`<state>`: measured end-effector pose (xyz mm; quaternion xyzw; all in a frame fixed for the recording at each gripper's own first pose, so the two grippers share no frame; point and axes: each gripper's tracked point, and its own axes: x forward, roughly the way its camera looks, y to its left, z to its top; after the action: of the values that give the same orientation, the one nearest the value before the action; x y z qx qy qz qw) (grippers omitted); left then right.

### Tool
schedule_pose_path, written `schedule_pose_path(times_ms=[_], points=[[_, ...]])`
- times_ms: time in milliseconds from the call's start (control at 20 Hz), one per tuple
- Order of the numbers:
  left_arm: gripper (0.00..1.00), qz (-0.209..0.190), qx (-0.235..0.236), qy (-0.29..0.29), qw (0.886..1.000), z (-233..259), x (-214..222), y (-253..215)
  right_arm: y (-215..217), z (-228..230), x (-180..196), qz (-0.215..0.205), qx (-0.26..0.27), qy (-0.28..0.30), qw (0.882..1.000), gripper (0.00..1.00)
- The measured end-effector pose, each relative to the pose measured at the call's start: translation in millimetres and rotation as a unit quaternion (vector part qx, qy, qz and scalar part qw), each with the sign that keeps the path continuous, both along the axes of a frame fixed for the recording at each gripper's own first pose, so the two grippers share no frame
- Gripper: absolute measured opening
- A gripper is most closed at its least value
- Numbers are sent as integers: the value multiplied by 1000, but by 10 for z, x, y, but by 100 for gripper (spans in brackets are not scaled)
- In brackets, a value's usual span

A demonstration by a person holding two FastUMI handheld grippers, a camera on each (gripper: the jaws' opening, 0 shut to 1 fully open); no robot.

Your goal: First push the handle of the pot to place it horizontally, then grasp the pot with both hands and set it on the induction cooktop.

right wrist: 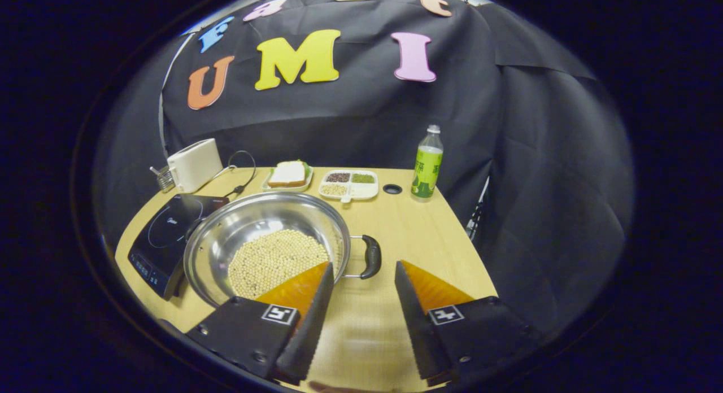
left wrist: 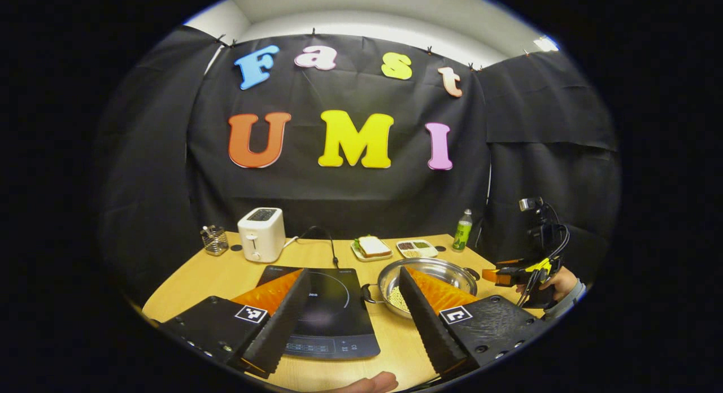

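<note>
Black cloth backs a wooden table (right wrist: 418, 235) set with kitchen things. Over its near edge the right gripper (right wrist: 361, 274) hangs with fingers spread wide and empty — the pot's (right wrist: 237, 229) near black handle (right wrist: 371, 256) lies just ahead, between the fingertips and untouched. The steel pot sits on the table, beans (right wrist: 274, 257) in its bottom, beside the cooktop (right wrist: 164, 229) and not on it. In the left gripper view the left gripper (left wrist: 353, 280) is likewise released, its fingers framing the cooktop (left wrist: 330, 308) and the pot's (left wrist: 446, 269) left handle (left wrist: 368, 293) — nothing is gripped. Farther right there, a hand (left wrist: 559, 285) holds the right gripper (left wrist: 508, 275) near the pot's far rim. Behind stand a toaster (right wrist: 195, 164), a sandwich plate (right wrist: 288, 175), a divided tray (right wrist: 347, 184) and a green bottle (right wrist: 426, 164).
</note>
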<state>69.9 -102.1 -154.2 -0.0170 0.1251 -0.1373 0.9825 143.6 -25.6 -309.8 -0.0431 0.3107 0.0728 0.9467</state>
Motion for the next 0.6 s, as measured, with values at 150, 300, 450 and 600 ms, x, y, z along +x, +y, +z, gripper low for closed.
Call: schedule_pose_path(times_ms=[150,300,450,600], points=[[95,-16,-17,47,999,-290,352,-208,-13,53,52,2,5,-2,1000,85],[95,-14,9,97,995,-647,669,-328,-3,44,123,0,19,10,1000,85],[95,-27,21,151,988,-1043,889,-539,7,34,236,8,25,15,1000,85],[95,-25,42,195,980,-1387,1077,-642,25,-21,345,10,37,25,999,82]])
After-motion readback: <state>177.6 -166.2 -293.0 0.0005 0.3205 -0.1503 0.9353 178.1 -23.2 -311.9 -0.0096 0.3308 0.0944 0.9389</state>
